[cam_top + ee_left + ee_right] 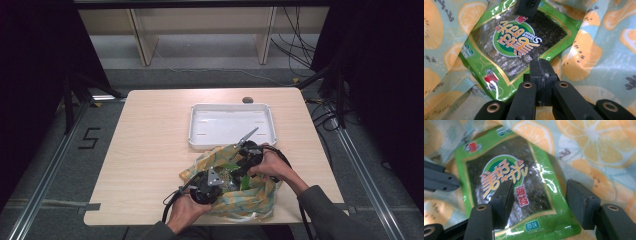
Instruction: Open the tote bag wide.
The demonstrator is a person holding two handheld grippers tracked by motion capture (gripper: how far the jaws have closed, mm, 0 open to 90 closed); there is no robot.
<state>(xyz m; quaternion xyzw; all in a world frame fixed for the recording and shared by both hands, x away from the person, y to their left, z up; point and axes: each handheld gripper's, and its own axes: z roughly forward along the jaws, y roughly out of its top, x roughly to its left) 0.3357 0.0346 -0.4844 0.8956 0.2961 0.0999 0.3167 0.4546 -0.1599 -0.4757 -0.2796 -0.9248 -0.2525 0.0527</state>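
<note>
A pale wooden surface carries a white tray and, just in front of it, a fruit-print cloth bag. Inside the bag lies a green seaweed packet, label up. The right claw stands open with its jaws either side of the packet's lower part, pads apart from it. The left claw is fully closed beside the packet's corner; whether it pinches bag cloth I cannot tell
</note>
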